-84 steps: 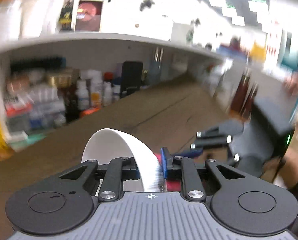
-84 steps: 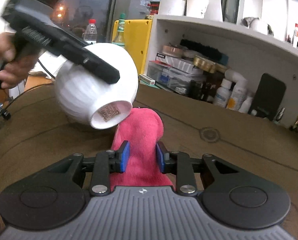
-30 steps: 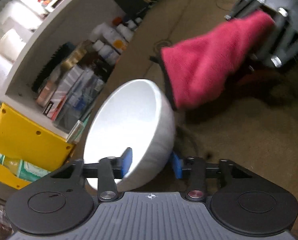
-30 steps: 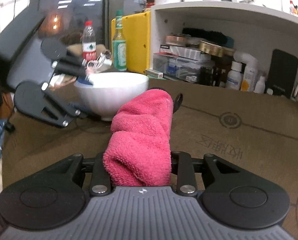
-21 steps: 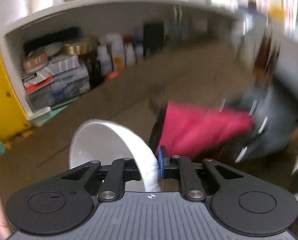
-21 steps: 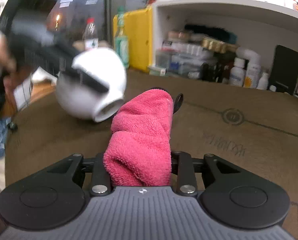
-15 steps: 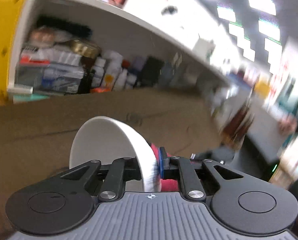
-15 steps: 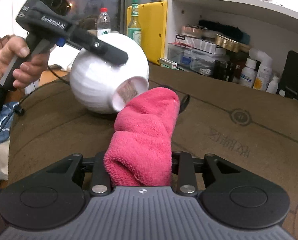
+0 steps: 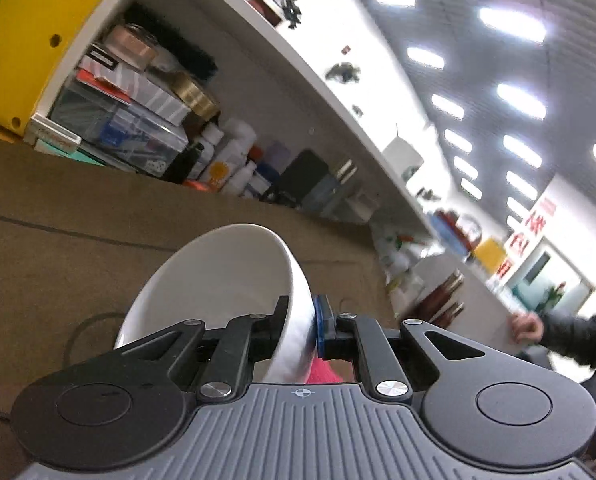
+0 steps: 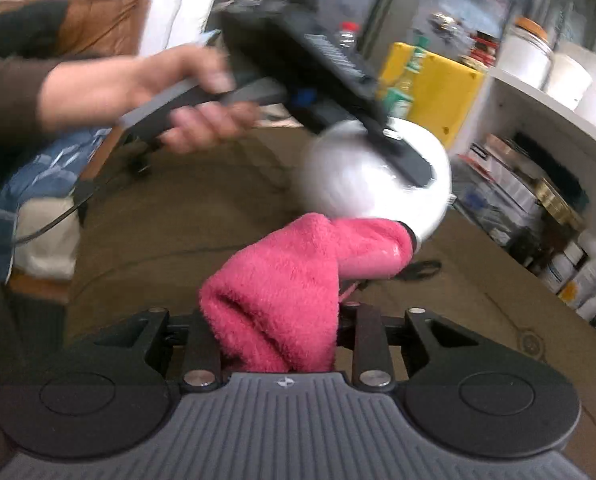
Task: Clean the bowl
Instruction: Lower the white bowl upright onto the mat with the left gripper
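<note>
My left gripper [image 9: 299, 322] is shut on the rim of a white bowl [image 9: 222, 276], one finger inside and one outside, holding it tilted above the brown table. In the right wrist view the same bowl [image 10: 377, 188] hangs in the air, underside towards me, with the left gripper [image 10: 393, 148] clamped on it. My right gripper [image 10: 276, 320] is shut on a rolled pink cloth [image 10: 298, 280]. The cloth's far end presses against the bowl's underside. A bit of the pink cloth [image 9: 321, 374] shows below the bowl in the left wrist view.
A white shelf unit [image 9: 234, 80] packed with boxes and bottles [image 9: 226, 160] runs along the table's far side, beside a yellow cabinet [image 10: 429, 92]. The brown table [image 10: 178, 208] carries a black cable [image 10: 421, 268]. A brown chair [image 10: 98, 20] stands at the left.
The left gripper has lifted and tipped the bowl further, and the pink cloth has moved under it against the underside. The right gripper has swung left and closer.
</note>
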The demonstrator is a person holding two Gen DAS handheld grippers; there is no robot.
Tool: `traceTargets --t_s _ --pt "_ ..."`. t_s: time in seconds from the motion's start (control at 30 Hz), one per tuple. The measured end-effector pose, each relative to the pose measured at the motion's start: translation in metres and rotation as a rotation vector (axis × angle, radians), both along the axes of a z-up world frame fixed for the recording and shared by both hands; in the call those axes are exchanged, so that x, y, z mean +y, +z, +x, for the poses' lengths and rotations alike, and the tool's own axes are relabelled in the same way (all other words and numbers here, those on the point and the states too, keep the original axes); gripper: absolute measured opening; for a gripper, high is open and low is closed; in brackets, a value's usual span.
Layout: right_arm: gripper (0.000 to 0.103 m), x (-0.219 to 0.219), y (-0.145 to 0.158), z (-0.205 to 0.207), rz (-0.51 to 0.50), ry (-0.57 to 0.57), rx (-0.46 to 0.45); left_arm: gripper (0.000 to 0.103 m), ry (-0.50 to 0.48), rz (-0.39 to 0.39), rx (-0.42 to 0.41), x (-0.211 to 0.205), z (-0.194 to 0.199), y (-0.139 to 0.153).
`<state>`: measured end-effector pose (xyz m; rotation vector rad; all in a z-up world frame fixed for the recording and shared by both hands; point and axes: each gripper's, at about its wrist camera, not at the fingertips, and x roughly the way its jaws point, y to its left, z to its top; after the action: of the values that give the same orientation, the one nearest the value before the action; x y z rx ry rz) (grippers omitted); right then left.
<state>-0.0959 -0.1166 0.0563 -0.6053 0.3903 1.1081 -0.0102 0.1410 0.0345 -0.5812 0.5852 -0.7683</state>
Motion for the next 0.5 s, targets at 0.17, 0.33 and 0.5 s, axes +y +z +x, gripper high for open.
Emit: traceTargets --t_s 0.17,0.33,0.5 --pt "0.029 -0.008 0.004 0.056 0.080 -0.249 -0.007 0.012 -0.011 0.028 0.002 -0.002 -0.001 -0.001" --pt "0.028 -0.026 0.002 0.104 0.209 -0.441 0.043 0.012 -0.026 0.039 -0.005 -0.001 -0.003 0.002" --pt "0.028 -0.049 0.002 0.100 0.292 -0.487 0.084 0.012 -0.025 0.106 -0.029 -0.016 -0.001 0.012"
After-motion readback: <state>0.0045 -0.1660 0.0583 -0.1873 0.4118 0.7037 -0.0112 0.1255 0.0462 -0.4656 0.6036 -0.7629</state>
